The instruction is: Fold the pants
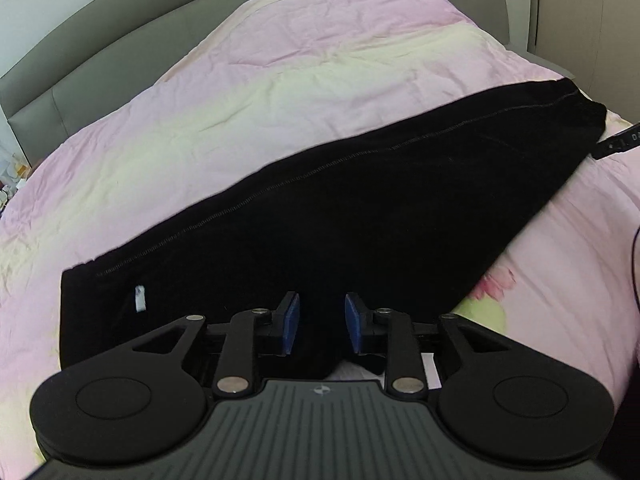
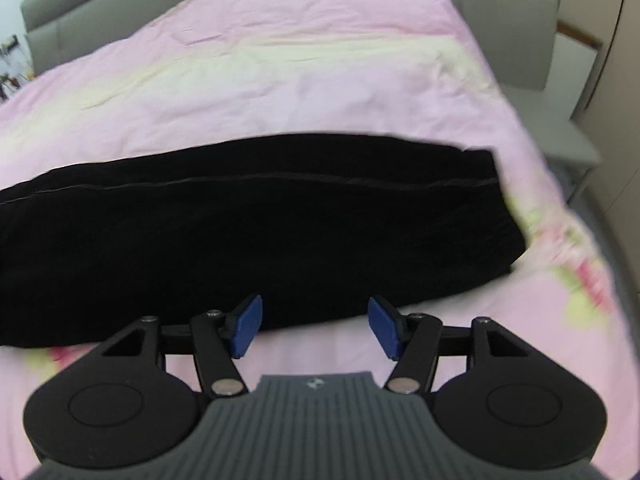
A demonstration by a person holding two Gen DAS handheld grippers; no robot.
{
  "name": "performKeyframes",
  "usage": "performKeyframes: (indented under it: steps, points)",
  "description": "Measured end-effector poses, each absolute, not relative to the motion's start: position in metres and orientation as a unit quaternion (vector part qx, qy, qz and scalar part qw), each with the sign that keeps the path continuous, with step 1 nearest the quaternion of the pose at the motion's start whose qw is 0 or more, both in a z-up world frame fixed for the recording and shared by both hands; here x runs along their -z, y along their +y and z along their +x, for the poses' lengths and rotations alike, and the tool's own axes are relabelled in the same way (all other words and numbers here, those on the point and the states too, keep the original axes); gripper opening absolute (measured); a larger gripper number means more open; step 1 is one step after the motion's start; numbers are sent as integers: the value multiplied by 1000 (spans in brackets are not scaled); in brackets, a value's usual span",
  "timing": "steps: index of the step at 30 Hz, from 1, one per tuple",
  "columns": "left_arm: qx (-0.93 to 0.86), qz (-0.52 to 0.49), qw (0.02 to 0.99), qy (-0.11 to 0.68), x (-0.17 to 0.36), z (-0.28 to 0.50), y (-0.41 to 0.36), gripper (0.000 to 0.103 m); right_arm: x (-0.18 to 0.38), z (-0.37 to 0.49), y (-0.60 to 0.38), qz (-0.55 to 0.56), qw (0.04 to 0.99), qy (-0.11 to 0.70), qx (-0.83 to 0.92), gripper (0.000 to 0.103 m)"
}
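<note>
Two grippers in view, both spread, neither pinching cloth. Left gripper (image 1: 322,322) sits low-centre of its frame, blue pads either side of the near edge of the black knit pants (image 1: 340,208); whether the pads touch cloth cannot be told. Right gripper (image 2: 314,326) sits low-centre of its frame, pads wider apart, just short of the pants' near edge (image 2: 256,232).

Pants location: flat on the pink floral quilt of the bed (image 1: 248,80), apparently folded lengthwise already, running from lower left to upper right of the left wrist frame. White label (image 1: 139,298) shows at lower left.

Step in hand (judged): grasp for the crosswise fold.
- Get all layers between the pads before closing.
- Avoid catching the quilt underneath.
- Lift both ends level, keep the seam (image 1: 280,188) straight.

Containers: none visible.
</note>
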State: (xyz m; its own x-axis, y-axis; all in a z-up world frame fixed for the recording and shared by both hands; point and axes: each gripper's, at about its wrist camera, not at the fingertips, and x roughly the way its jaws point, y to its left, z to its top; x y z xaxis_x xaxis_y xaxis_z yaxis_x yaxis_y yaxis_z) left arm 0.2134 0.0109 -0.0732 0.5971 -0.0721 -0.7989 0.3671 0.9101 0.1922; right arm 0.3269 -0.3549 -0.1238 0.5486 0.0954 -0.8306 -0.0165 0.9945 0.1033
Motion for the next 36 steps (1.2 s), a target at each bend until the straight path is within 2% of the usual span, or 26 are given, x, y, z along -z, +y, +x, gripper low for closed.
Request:
performKeyframes:
  steps: [7, 13, 14, 15, 19, 22, 26, 28, 34, 36]
  points:
    - [79, 127, 895, 420, 135, 176, -6, 34, 149, 291, -295, 66, 869, 482, -89, 57]
    - [13, 116, 914, 389, 163, 182, -12, 35, 155, 285, -297, 49, 868, 487, -83, 59]
    - [6, 113, 917, 382, 163, 184, -13, 30, 156, 286, -302, 45, 867, 490, -77, 59]
    - [4, 112, 922, 371, 160, 184, -13, 17, 157, 287, -309, 40, 866, 494, -67, 59]
    - [-7, 110, 933, 342, 134, 178, -20, 11, 164, 300, -346, 10, 858, 513, -29, 59]
    - [-9, 51, 913, 405, 127, 182, -14, 10, 170, 316, -379, -12, 851, 525, 10, 59]
    - [-17, 9, 872, 489, 164, 186, -5, 9, 172, 331, -405, -16, 843, 536, 42, 59]
    - [-13, -13, 865, 502, 174, 188, 3, 9, 171, 335, -409, -22, 841, 539, 40, 59]
    - [42, -55, 837, 543, 159, 200, 30, 9, 168, 336, -411, -68, 841, 537, 11, 59]
    - [58, -61, 838, 539, 145, 198, 45, 16, 166, 335, -409, -75, 841, 535, 5, 59]
